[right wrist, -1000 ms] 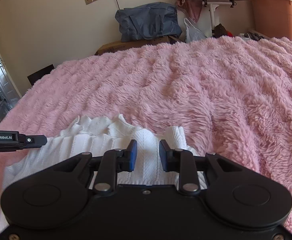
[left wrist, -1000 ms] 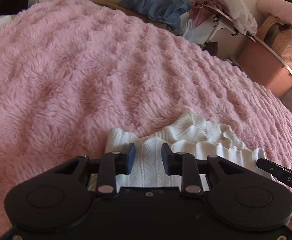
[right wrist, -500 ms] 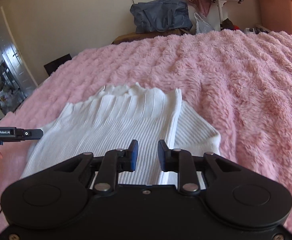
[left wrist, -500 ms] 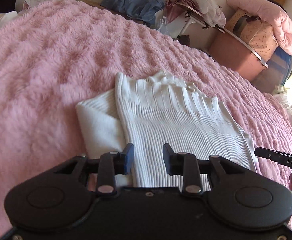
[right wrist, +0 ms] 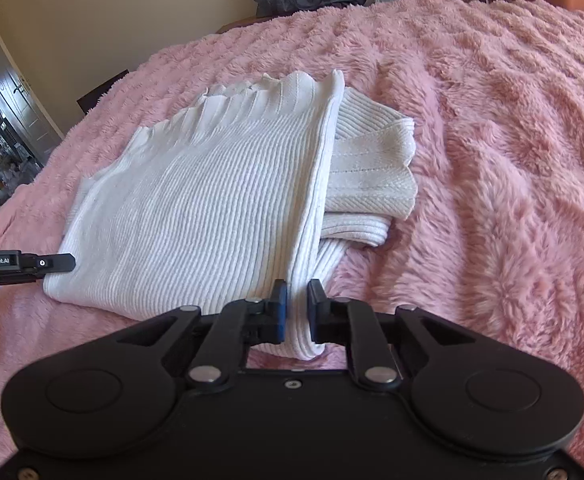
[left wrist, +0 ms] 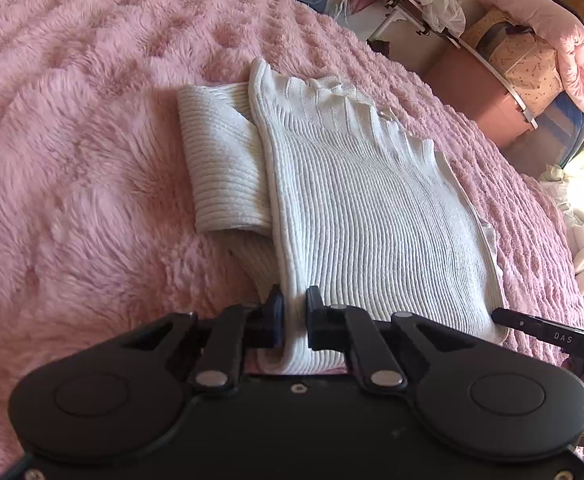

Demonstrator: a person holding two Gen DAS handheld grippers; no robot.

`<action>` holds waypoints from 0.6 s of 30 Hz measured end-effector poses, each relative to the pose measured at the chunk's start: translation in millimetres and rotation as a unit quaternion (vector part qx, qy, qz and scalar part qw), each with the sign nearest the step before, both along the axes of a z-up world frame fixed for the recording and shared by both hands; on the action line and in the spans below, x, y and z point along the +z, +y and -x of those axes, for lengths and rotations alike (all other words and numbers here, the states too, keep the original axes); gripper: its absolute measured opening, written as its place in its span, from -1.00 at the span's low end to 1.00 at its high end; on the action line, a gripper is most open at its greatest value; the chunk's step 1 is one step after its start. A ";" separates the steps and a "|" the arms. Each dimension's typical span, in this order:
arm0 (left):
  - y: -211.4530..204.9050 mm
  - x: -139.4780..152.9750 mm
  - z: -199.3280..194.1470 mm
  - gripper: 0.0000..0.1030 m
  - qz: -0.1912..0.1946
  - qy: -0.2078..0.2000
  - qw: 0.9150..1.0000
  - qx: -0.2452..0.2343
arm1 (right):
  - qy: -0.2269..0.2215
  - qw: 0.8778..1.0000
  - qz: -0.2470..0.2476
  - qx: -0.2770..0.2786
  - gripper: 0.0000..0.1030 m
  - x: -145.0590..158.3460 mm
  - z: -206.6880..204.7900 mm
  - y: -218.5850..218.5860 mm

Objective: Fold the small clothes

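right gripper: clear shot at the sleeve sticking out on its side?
Probably not now: the right gripper is closing on the sweater's near edge. The sleeve lies uncovered beyond it, reachable once released.

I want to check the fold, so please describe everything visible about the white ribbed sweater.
The white ribbed sweater is a soft knit with a ruffled far edge. It lies folded flat on the fluffy pink blanket, and one sleeve sticks out sideways from under the top layer. The left tool and the right tool are closing, each with a near corner of the sweater between its pads.
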State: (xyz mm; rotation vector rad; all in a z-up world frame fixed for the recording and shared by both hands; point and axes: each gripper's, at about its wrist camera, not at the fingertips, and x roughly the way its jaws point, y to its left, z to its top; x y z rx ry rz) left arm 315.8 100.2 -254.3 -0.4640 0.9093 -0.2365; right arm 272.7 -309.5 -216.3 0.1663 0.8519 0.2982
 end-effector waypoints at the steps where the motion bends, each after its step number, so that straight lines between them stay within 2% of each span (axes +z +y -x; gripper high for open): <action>1: -0.8 1.6 1.0 -0.88 -0.007 0.003 1.000 -0.006 | -0.002 1.000 0.002 0.001 -0.77 1.8 1.2 -0.3; 5: -1.3 5.1 11.0 -0.90 -0.027 0.009 0.999 -0.026 | -0.006 1.000 -0.005 -0.001 -0.80 8.1 9.7 -6.1; 7: 3.5 1.7 12.8 -0.90 -0.025 0.011 0.999 -0.022 | -0.006 1.000 -0.005 -0.004 -0.80 6.5 13.0 -8.0; 9: 5.9 -6.7 9.4 -0.89 -0.036 0.021 0.999 -0.024 | 0.003 1.000 0.003 -0.010 -0.81 -1.8 12.3 -8.7; 12: 8.2 -11.8 5.5 -0.85 -0.025 0.028 0.999 -0.024 | 0.026 0.999 -0.018 -0.026 -0.80 -19.1 4.9 -12.8; 14: 10.0 0.3 8.1 -0.78 -0.024 0.017 0.999 -0.027 | 0.024 0.999 -0.020 -0.033 -0.78 -17.9 3.2 -13.6; 18: 8.1 41.6 13.4 -0.75 -0.048 -0.042 0.997 -0.037 | -0.019 0.998 -0.001 -0.056 -0.46 8.5 10.3 -7.4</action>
